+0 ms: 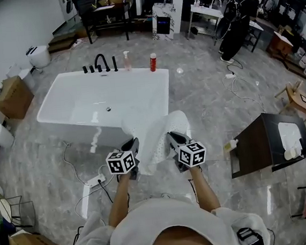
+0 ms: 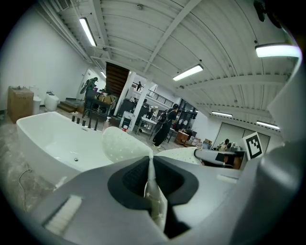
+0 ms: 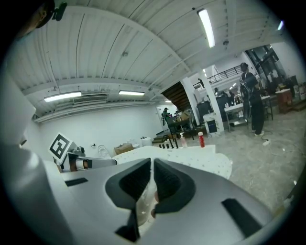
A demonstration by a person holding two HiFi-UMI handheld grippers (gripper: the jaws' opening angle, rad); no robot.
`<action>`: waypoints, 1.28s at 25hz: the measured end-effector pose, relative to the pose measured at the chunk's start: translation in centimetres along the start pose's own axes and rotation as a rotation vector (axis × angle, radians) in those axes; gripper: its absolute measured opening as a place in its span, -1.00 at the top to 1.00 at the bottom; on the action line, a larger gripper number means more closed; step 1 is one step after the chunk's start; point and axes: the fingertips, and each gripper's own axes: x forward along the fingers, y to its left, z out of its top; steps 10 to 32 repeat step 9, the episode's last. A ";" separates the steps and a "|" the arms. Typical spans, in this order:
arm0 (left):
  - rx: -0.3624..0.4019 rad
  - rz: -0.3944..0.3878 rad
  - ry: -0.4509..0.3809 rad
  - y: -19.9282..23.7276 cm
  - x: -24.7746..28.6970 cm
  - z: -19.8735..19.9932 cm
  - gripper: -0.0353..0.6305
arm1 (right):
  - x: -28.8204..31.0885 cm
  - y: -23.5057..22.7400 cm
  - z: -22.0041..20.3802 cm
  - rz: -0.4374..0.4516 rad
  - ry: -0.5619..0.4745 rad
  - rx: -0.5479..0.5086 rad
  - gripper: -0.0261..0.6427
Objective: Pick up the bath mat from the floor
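Observation:
The white perforated bath mat (image 1: 157,135) hangs off the floor between my two grippers, in front of the bathtub. My left gripper (image 1: 131,148) is shut on the mat's left edge; in the left gripper view the thin mat (image 2: 125,146) is pinched between the dark pads (image 2: 136,177) and rises past the gripper (image 2: 149,173). My right gripper (image 1: 173,142) is shut on the mat's right edge; in the right gripper view the mat (image 3: 191,158) spreads ahead of the gripper (image 3: 151,178).
A white bathtub (image 1: 87,107) with black taps, a soap bottle and a red bottle (image 1: 153,62) stands just ahead. A dark cabinet (image 1: 263,143) is at the right. Cables and a power strip (image 1: 95,180) lie on the marble floor. A person (image 1: 237,22) stands far back.

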 end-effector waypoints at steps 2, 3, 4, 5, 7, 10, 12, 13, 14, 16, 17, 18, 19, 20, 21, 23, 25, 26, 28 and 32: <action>-0.007 -0.001 -0.001 0.1 -0.2 0.1 0.79 | -0.1 0.2 -0.2 0.000 0.004 0.002 0.83; -0.009 -0.001 -0.001 0.2 -0.3 0.2 0.79 | -0.1 0.3 -0.2 0.001 0.006 0.001 0.83; -0.010 0.000 -0.001 0.2 -0.3 0.1 0.79 | -0.1 0.3 -0.4 0.001 0.008 0.000 0.83; -0.011 0.000 -0.001 0.1 -0.3 0.0 0.79 | -0.2 0.3 -0.5 0.000 0.008 0.000 0.83; -0.010 -0.002 -0.001 0.0 -0.1 -0.2 0.79 | -0.5 0.1 -0.7 -0.001 0.006 0.003 0.83; -0.007 -0.004 -0.001 -0.3 0.1 -0.5 0.79 | -0.7 0.0 -0.8 -0.003 0.003 0.005 0.83; -0.007 -0.004 -0.001 -0.3 0.1 -0.5 0.79 | -0.7 0.0 -0.8 -0.003 0.003 0.005 0.83; -0.007 -0.004 -0.001 -0.3 0.1 -0.5 0.79 | -0.7 0.0 -0.8 -0.003 0.003 0.005 0.83; -0.007 -0.004 -0.001 -0.3 0.1 -0.5 0.79 | -0.7 0.0 -0.8 -0.003 0.003 0.005 0.83; -0.007 -0.004 -0.001 -0.3 0.1 -0.5 0.79 | -0.7 0.0 -0.8 -0.003 0.003 0.005 0.83; -0.007 -0.004 -0.001 -0.3 0.1 -0.5 0.79 | -0.7 0.0 -0.8 -0.003 0.003 0.005 0.83; -0.007 -0.004 -0.001 -0.3 0.1 -0.5 0.79 | -0.7 0.0 -0.8 -0.003 0.003 0.005 0.83; -0.007 -0.004 -0.001 -0.3 0.1 -0.5 0.79 | -0.7 0.0 -0.8 -0.003 0.003 0.005 0.83; -0.007 -0.004 -0.001 -0.3 0.1 -0.5 0.79 | -0.7 0.0 -0.8 -0.003 0.003 0.005 0.83; -0.007 -0.004 -0.001 -0.3 0.1 -0.5 0.79 | -0.7 0.0 -0.8 -0.003 0.003 0.005 0.83; -0.007 -0.004 -0.001 -0.3 0.1 -0.5 0.79 | -0.7 0.0 -0.8 -0.003 0.003 0.005 0.83; -0.007 -0.004 -0.001 -0.3 0.1 -0.5 0.79 | -0.7 0.0 -0.8 -0.003 0.003 0.005 0.83; -0.007 -0.004 -0.001 -0.3 0.1 -0.5 0.79 | -0.7 0.0 -0.8 -0.003 0.003 0.005 0.83; -0.007 -0.004 -0.001 -0.3 0.1 -0.5 0.79 | -0.7 0.0 -0.8 -0.003 0.003 0.005 0.83; -0.007 -0.004 -0.001 -0.3 0.1 -0.5 0.79 | -0.7 0.0 -0.8 -0.003 0.003 0.005 0.83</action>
